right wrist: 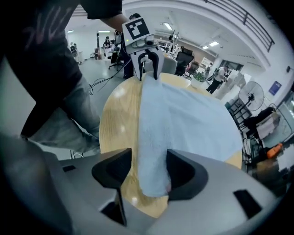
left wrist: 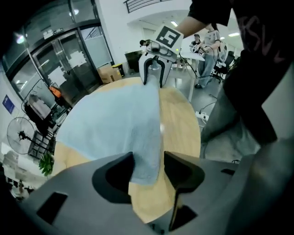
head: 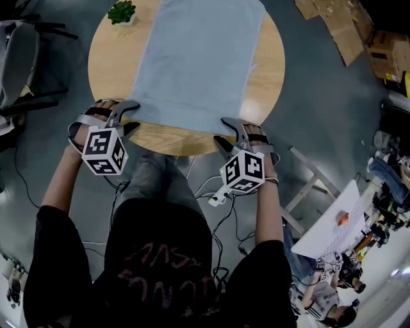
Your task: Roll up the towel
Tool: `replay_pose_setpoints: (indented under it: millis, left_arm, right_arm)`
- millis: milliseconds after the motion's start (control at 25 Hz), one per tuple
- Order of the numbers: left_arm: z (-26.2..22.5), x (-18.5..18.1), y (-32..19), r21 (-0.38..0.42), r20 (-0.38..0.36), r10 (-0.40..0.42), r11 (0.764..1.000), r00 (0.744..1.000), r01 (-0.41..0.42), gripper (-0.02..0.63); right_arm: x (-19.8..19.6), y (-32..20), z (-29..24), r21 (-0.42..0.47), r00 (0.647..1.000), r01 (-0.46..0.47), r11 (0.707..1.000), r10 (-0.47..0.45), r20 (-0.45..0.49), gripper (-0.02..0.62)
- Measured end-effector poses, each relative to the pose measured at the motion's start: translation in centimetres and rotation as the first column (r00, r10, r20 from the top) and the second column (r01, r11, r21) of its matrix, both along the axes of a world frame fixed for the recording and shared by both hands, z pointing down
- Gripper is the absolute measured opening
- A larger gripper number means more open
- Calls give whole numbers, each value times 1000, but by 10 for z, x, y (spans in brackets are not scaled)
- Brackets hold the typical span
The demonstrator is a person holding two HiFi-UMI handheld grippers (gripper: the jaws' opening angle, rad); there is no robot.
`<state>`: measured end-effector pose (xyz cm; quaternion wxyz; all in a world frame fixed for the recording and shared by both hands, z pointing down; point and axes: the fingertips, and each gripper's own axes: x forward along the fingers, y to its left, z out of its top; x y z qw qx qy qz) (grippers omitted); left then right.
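Note:
A pale blue towel [head: 198,64] lies spread flat on the round wooden table [head: 106,64], its near edge along the table's front. My left gripper [head: 130,117] stands at the towel's near left corner, and my right gripper [head: 225,132] at the near right corner. In the left gripper view the corner of the towel [left wrist: 115,124] lies between the wide jaws of the left gripper [left wrist: 148,165], with a gap on one side. In the right gripper view the other corner of the towel [right wrist: 183,124] sits likewise inside the open right gripper [right wrist: 149,167]. Neither gripper presses on it.
A small potted plant [head: 121,11] stands at the table's far left rim. A chair [head: 19,57] is at the left, cardboard boxes [head: 359,32] at the far right, a white table [head: 333,224] at the near right. Cables lie on the floor by the person's legs.

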<state>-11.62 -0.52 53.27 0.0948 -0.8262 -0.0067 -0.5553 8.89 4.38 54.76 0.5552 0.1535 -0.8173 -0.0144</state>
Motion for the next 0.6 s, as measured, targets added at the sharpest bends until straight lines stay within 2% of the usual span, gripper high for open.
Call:
replay_pose_setpoints:
  millis: [160, 200, 240, 320, 400, 600]
  left_arm:
    - [8, 0, -8, -7, 58, 58, 998, 997, -58, 198]
    - [8, 1, -11, -17, 59, 54, 998, 997, -53, 150]
    - [6, 1, -14, -31, 53, 42, 999, 998, -40, 89]
    - [4, 2, -18, -79, 40, 12, 997, 999, -9, 75]
    - [3, 1, -16, -123, 36, 3, 992, 999, 1, 64]
    - [1, -4, 3, -220, 32, 13, 976, 999, -5, 55]
  right_arm:
    - [1, -2, 1, -68, 999, -37, 997, 40, 36, 241]
    - [2, -5, 0, -72, 997, -56, 996, 59, 48, 217]
    - [3, -9, -1, -70, 995, -74, 995, 78, 57, 143]
    - [5, -14, -1, -80, 993, -96, 992, 101, 64, 121]
    - [5, -16, -1, -108, 991, -106, 989, 114, 70, 71]
    - [3, -1, -5, -221, 982, -129, 967, 155, 105, 52]
